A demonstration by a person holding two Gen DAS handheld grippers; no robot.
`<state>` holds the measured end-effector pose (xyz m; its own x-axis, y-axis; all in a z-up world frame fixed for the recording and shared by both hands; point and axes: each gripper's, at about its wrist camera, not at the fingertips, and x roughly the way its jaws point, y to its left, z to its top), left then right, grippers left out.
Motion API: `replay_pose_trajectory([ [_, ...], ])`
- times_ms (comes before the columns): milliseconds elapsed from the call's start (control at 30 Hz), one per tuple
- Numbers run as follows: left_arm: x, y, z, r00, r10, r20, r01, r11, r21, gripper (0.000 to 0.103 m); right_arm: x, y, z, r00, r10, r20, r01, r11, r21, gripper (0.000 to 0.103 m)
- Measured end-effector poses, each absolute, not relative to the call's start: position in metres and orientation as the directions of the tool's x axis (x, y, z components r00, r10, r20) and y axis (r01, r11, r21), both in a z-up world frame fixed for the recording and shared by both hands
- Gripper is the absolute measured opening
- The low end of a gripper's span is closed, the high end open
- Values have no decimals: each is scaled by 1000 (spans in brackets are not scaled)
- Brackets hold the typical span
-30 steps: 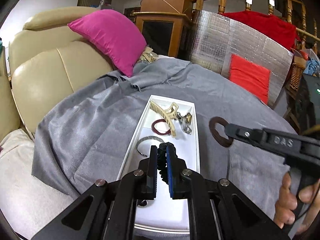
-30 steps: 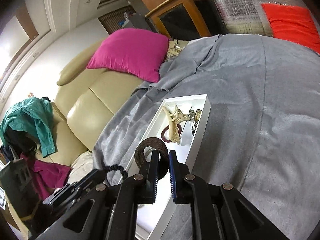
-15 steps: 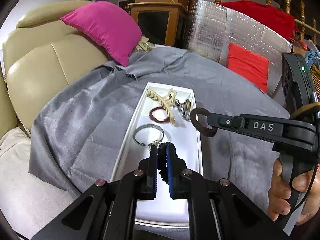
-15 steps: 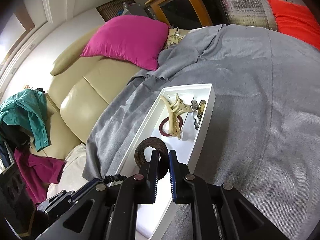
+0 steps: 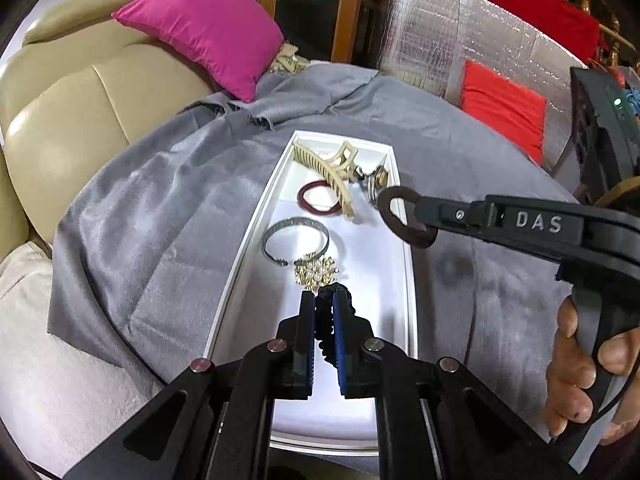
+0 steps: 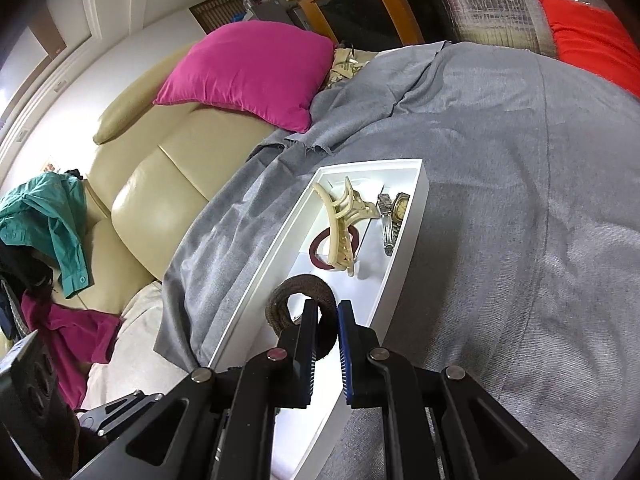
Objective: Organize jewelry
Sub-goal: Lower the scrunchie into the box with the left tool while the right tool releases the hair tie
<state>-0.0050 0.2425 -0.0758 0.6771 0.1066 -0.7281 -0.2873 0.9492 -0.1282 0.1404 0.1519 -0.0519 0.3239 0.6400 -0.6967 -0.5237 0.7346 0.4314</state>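
While both tools hover over the near half of the white tray, each carries a hair tie yet to be set down. Nearest, the left gripper is pressed together on a black coiled hair tie, held just above the tray floor at the near side of a pearl brooch. To its right, the right gripper pinches a brown hair tie, which hangs over the tray's right rim in the left wrist view and over the tray's middle in the right wrist view. Already lying in the tray, from near to far, are the brooch, a silver cuff bangle, a maroon hair tie partly under a cream claw clip, and a wristwatch against the right wall at the far end. No loose pieces show on the grey cloth that covers the counter, so the sorting appears nearly complete: by this reading only the two held ties remain to be released, with bare tray floor near the grippers to receive them. Beyond the tray lie a beige sofa and a magenta cushion.
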Motion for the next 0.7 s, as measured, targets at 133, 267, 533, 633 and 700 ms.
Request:
replay_pose_trajectory([
  [133, 0, 245, -88, 642, 70, -764, -287, 945, -155, 9, 141, 155, -53, 327, 632, -703, -531, 738, 417, 11],
  [267, 3, 247, -100, 609, 19, -793, -288, 937, -198, 9, 141, 158, -54, 328, 623, -710, -538, 741, 402, 11],
  [533, 7, 245, -105, 586, 11, -810, -288, 938, -195, 9, 140, 164, -59, 324, 597, -734, -551, 750, 366, 11],
  [633, 8, 242, -106, 583, 8, -812, -279, 941, -191, 9, 140, 167, -60, 340, 575, -744, -551, 763, 338, 11],
  [700, 8, 240, -106, 582, 6, -813, -274, 943, -190, 9, 143, 169, -60, 345, 565, -750, -551, 768, 325, 11],
])
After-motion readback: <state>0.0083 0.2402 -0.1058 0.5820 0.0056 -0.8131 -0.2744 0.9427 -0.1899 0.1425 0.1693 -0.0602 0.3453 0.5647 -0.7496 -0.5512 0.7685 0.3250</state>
